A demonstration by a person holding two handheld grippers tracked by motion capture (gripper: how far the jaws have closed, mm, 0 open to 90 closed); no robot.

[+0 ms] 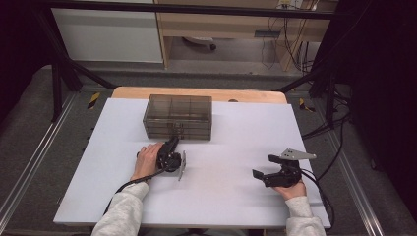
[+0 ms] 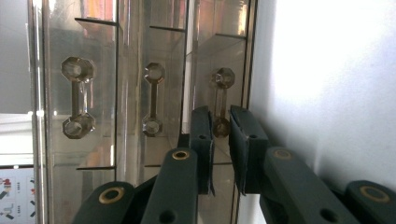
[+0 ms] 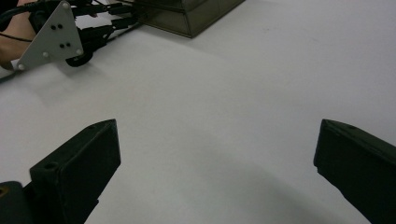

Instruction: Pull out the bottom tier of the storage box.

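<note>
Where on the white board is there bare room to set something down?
The white board is bare between the left gripper and right gripper, also right of the clear drawer box and along the near edge. It is crowded only at the box front, where the left gripper closes on a drawer handle.

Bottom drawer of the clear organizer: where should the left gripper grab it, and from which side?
By its faceted bar handle, from the front of the drawer box. The bar stands off the drawer face between two knobs, so the jaws can straddle it. The left gripper, rolled sideways, already brackets the bar near one knob, apparently pinching.
</note>
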